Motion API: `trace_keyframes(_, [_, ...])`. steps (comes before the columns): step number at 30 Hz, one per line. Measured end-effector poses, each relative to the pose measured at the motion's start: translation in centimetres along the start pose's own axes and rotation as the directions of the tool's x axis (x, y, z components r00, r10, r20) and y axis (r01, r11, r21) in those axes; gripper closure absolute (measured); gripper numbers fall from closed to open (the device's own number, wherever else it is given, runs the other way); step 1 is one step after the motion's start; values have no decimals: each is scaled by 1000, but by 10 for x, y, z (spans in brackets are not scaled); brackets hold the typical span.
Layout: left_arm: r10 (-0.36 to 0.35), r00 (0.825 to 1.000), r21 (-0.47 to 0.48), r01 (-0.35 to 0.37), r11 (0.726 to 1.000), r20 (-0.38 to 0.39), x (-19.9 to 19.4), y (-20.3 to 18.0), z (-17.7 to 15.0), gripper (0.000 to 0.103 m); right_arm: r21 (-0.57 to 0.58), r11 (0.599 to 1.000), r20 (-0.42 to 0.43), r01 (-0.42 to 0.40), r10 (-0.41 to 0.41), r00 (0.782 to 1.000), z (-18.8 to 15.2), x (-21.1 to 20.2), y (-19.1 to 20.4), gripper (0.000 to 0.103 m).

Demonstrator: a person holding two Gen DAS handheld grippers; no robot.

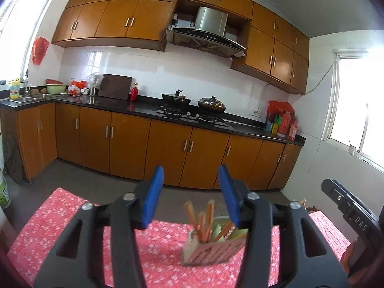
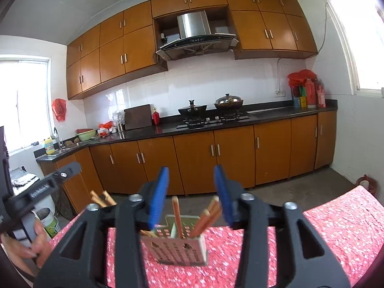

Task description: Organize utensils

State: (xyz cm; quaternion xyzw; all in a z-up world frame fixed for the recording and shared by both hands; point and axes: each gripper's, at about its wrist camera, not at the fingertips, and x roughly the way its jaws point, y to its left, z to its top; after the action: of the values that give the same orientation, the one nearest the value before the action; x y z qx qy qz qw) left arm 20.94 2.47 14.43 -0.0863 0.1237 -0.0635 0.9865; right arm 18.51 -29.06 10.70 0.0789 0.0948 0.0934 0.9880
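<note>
Both the left gripper (image 1: 190,193) and the right gripper (image 2: 190,192) hover with jaws parted and nothing between them. Just beyond, a slotted holder (image 2: 177,244) stands upright on the red floral cloth of the table (image 2: 336,220), near its far edge, chopsticks (image 2: 177,213) leaning loosely inside. To do this well, I judge each should approach slowly, pinch one stick low on its shaft, and avoid tipping the holder.

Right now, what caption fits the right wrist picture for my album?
Open right hand-held gripper hovers over a chopstick holder on a red floral tablecloth.
</note>
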Motion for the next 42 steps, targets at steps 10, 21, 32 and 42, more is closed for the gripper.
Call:
trace_keyframes(10, [35, 999, 159, -29, 987, -30, -95, 9, -61, 4, -71, 994, -57, 88, -93, 994, -54, -64, 18, 2])
trace_keyframes(21, [145, 987, 202, -129, 971, -63, -144, 9, -139, 4, -34, 984, -141, 172, -175, 974, -115, -99, 27, 2])
trace_keyframes(32, [155, 980, 213, -126, 969, -125, -147, 5, -177, 4, -126, 977, -195, 171, -193, 962, -157, -107, 39, 2])
trace_keyframes(42, [153, 979, 211, -123, 970, -131, -145, 4, -185, 4, -109, 977, -209, 186, -205, 956, -165, -110, 36, 2])
